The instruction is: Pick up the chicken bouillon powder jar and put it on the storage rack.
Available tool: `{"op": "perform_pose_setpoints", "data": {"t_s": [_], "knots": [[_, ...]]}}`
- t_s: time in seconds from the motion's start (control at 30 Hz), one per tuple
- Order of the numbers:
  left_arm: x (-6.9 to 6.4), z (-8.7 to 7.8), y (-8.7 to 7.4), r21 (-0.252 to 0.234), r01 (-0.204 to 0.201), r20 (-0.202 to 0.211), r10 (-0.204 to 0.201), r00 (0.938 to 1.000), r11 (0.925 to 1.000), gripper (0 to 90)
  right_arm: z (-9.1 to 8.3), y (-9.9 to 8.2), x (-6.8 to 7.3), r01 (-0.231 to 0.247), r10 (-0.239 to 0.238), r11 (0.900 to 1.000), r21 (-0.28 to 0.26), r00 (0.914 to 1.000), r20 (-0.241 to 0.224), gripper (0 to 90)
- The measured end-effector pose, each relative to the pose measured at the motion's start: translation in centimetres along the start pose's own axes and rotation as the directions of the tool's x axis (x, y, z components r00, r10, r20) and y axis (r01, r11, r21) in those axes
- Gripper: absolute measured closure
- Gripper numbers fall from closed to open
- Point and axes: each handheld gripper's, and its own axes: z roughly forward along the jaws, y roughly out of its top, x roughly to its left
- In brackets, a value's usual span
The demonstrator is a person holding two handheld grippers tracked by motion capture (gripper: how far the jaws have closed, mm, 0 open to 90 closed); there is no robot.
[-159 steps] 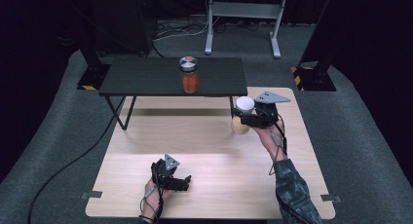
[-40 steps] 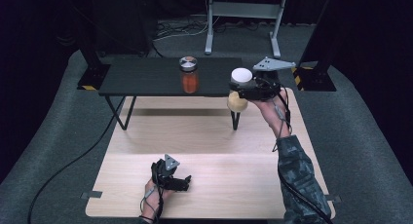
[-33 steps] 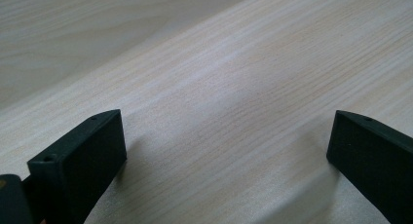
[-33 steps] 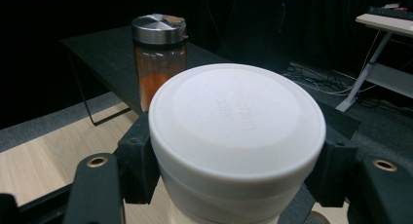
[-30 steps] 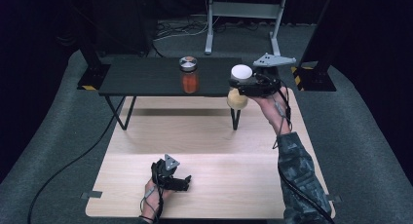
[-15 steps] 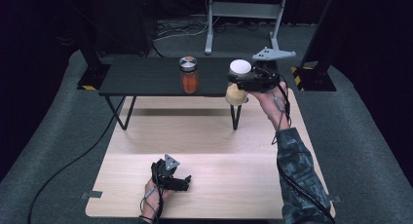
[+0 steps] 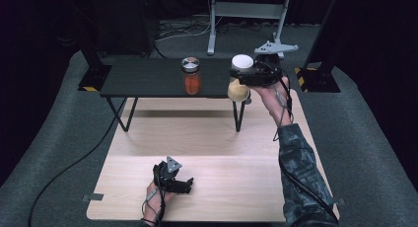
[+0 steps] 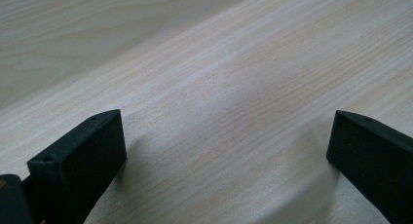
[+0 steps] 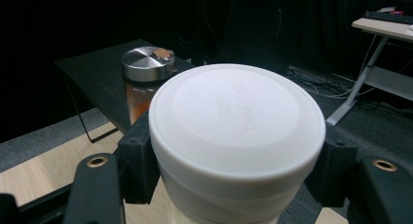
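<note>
My right gripper (image 7: 241, 78) is shut on a white-lidded jar (image 7: 239, 83) with yellowish contents, holding it in the air at the right end of the black shelf (image 7: 148, 79). In the right gripper view the jar's white lid (image 9: 237, 114) sits between the two black jaws, gripped just under the lid. A second jar (image 7: 191, 75), with orange contents and a metal lid, stands on the shelf to the left of it (image 9: 144, 80). My left gripper (image 7: 183, 183) rests low on the wooden table (image 7: 222, 177) near the front, open, with nothing between its fingers (image 8: 78, 158).
The low black shelf stands on thin metal legs (image 7: 238, 116) at the table's far edge. Grey carpet (image 7: 59, 138) surrounds the table. A metal stand (image 7: 246, 12) and dark equipment lie behind the shelf.
My right gripper has carried the white-lidded jar from the table's right side up and leftward to the shelf's right end. The left gripper has stayed put.
</note>
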Motion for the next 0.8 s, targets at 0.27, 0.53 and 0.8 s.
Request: {"op": "perform_pose_setpoints", "data": {"t_s": [0.27, 0.53, 0.8], "knots": [[0.0, 0.0, 0.0, 0.000, 0.000, 0.000, 0.000, 1.0000, 1.0000, 0.4, 0.7, 0.4, -0.1, -0.001, 0.001, 1.0000, 0.005, 1.0000, 0.008, 33.0], [0.0, 0.0, 0.0, -0.001, 0.002, -0.001, -0.002, 1.0000, 1.0000, 0.4, 1.3, 0.9, -0.1, -0.001, 0.001, 0.9999, 0.011, 0.9999, 0.015, 33.0], [0.0, 0.0, 0.0, 0.000, 0.002, 0.000, -0.002, 1.0000, 1.0000, 0.4, 1.9, 1.2, -0.1, -0.007, 0.007, 0.9999, 0.014, 0.9997, 0.022, 33.0]]}}
